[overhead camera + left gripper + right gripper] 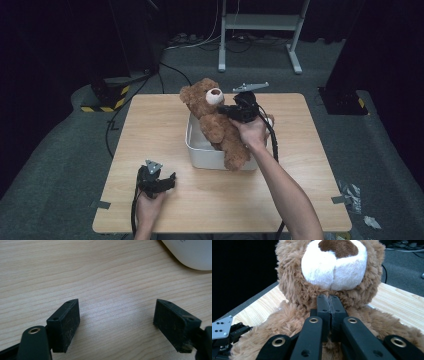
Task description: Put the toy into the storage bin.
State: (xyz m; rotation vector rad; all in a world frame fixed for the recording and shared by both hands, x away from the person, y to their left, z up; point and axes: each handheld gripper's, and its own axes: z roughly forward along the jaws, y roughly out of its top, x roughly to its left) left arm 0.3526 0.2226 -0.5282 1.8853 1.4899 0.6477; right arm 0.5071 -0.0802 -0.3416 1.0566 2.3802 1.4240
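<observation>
Jaws of the left tool (172,178) stand wide apart over bare bench (150,130), holding nothing, hand resting near the front edge. Farther off, the right tool (225,111), jaws pressed together, pinches fur at the teddy bear (220,127)'s neck; the bear sits upright in the white tub (200,152), forearm reaching across.

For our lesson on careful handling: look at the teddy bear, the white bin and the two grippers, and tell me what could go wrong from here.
1. The right gripper pinches just a tuft of fur under the teddy bear's chin, so the fur may slip out.
2. The bear lies half over the white bin's rim, so it could tumble out or tip the bin.
3. The left gripper rests open on the table, apart from the bin, so nothing steadies it.
</observation>
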